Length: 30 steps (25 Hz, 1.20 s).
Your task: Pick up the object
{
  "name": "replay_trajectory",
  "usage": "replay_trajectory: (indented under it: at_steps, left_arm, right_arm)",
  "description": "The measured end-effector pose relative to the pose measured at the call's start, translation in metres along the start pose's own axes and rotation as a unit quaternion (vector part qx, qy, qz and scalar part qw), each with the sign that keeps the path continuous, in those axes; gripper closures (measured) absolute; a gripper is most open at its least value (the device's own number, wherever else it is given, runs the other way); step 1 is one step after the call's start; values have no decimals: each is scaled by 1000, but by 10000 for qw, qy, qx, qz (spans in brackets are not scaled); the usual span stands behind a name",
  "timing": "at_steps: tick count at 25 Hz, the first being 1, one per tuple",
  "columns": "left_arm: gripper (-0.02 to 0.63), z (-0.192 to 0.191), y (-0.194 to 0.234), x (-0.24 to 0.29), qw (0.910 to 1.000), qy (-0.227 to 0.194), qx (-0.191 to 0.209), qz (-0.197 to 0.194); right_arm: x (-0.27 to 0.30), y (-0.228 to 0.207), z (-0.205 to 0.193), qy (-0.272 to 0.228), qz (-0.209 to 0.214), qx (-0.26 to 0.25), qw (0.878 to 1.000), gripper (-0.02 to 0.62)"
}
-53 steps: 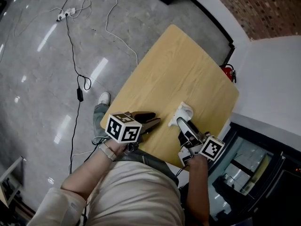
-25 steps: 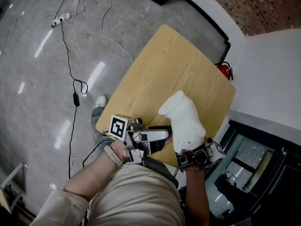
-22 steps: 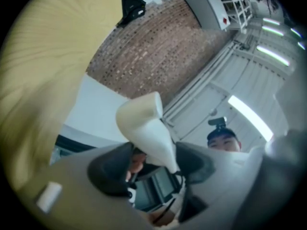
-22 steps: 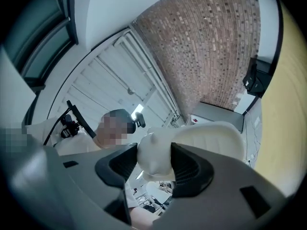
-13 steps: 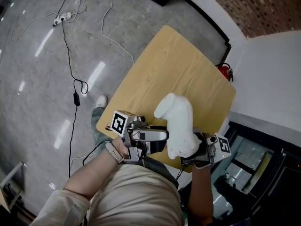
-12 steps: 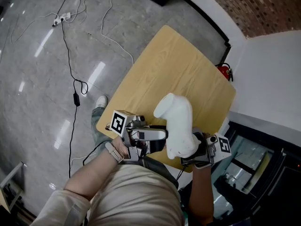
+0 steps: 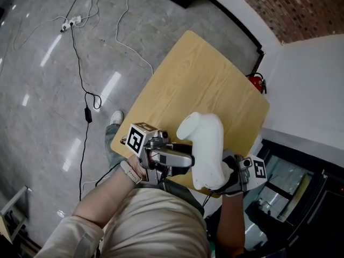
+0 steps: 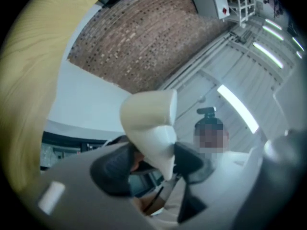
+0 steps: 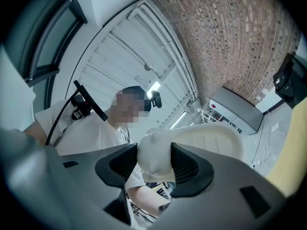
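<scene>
Object [image 7: 207, 144] over wooden table [image 7: 204, 74], clamped by left hand-held gripper [image 8: 153, 162] (just closing), right hand-held gripper [image 9: 156, 164].

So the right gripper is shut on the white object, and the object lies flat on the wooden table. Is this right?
Not quite. The right gripper is shut on the white object, but the object does not lie on the wooden table: it is held up in the air over the table's near edge, as the head view shows.
</scene>
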State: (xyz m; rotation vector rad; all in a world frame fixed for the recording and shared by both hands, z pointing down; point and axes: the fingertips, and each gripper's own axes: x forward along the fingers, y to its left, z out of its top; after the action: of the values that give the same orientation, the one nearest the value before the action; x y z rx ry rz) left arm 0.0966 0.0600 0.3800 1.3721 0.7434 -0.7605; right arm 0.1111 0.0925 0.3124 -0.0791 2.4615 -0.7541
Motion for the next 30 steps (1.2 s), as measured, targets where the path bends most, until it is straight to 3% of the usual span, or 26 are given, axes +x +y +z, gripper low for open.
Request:
replay_trajectory:
  at_steps: [8,17,30]
  left_arm:
    - [344,-4,-5,19,9990,291,-212,260]
    - [345,5,-48,30,9923,1031,-331,598]
    - [345,60,-133,47,9759,2144,344,199]
  right_arm:
    - [0,13,10,-284,-174,-201,9992,373]
    - [43,21,21,-649,-263,-651,9954,373]
    - [133,2,46,-166,127,-1662,9859,373]
